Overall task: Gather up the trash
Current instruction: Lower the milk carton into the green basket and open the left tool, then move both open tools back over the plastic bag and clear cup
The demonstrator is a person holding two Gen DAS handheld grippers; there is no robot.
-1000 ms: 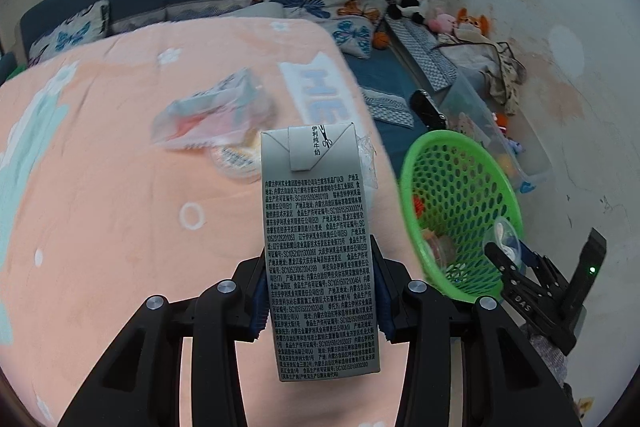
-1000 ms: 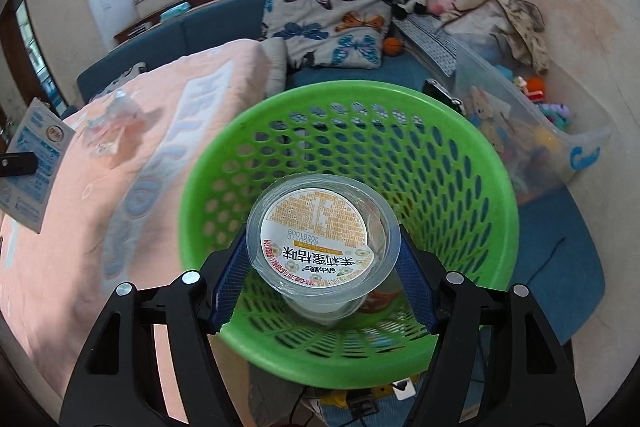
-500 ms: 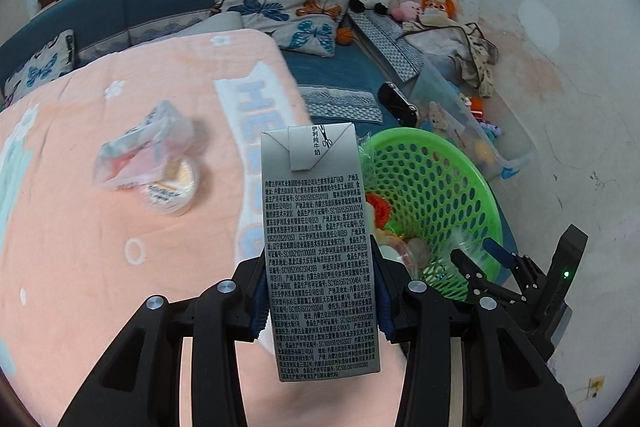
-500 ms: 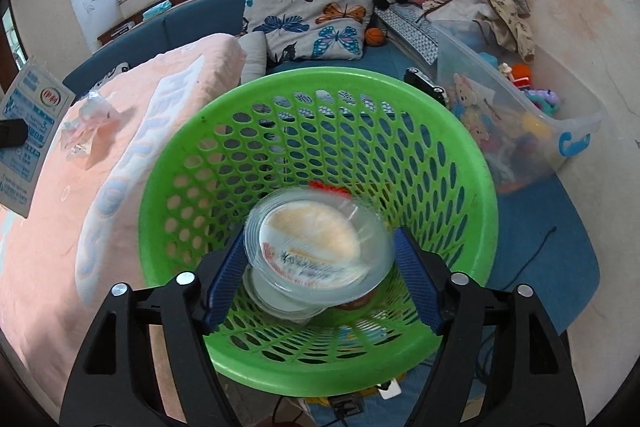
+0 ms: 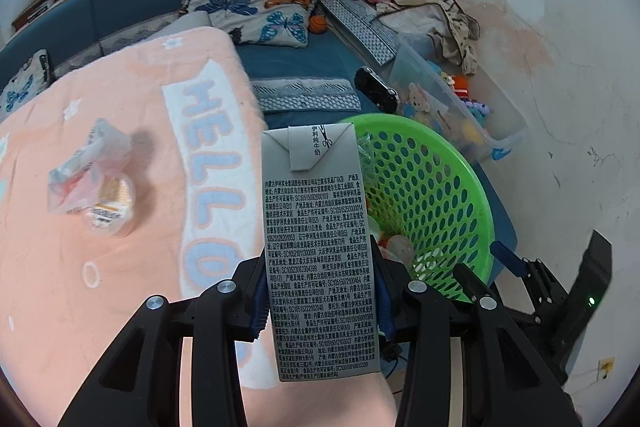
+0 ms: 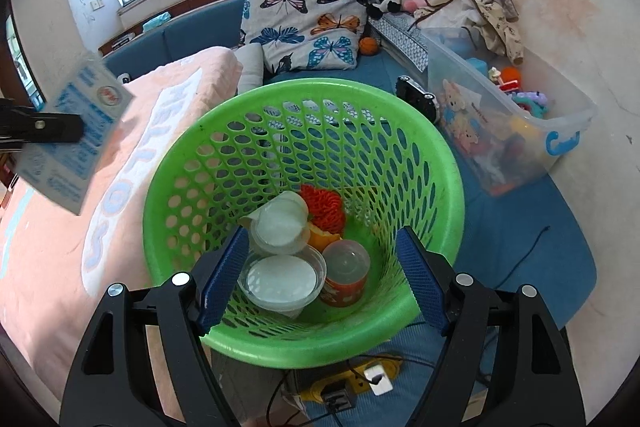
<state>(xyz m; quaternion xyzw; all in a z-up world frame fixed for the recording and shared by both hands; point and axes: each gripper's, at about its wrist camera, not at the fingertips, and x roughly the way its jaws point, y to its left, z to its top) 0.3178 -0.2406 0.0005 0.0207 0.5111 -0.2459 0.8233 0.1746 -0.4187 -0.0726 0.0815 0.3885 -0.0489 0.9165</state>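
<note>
Blanket: I see a peach blanket [image 5: 120, 287] with "HELLO" lettering across the surface on my left.
Wrapper: a crumpled plastic wrapper [image 5: 86, 167] lies on the blanket, resting partly over a small lidded cup [image 5: 112, 205].
Left gripper: my left gripper [image 5: 322, 301] has its fingers [image 5: 260, 301] clenched on both narrow sides of a grey milk carton [image 5: 320, 251], held upright off the blanket, printed side to the camera.
Carton position: it sits between the blanket edge and the basket; from the right wrist view the carton [image 6: 78, 143] hangs left of the basket rim.
Basket: a green perforated basket [image 6: 448, 163] stands beside the blanket, near a clear toy bin [image 6: 516, 131].
Basket contents: two clear lidded cups [image 6: 282, 277], an orange-labelled cup [image 6: 346, 267] and a red mesh scrap [image 6: 322, 209] lie on the bottom.
Right gripper: my right gripper [image 6: 320, 281] hangs over the basket mouth, fingers [image 6: 422, 279] released wide, nothing between them.
</note>
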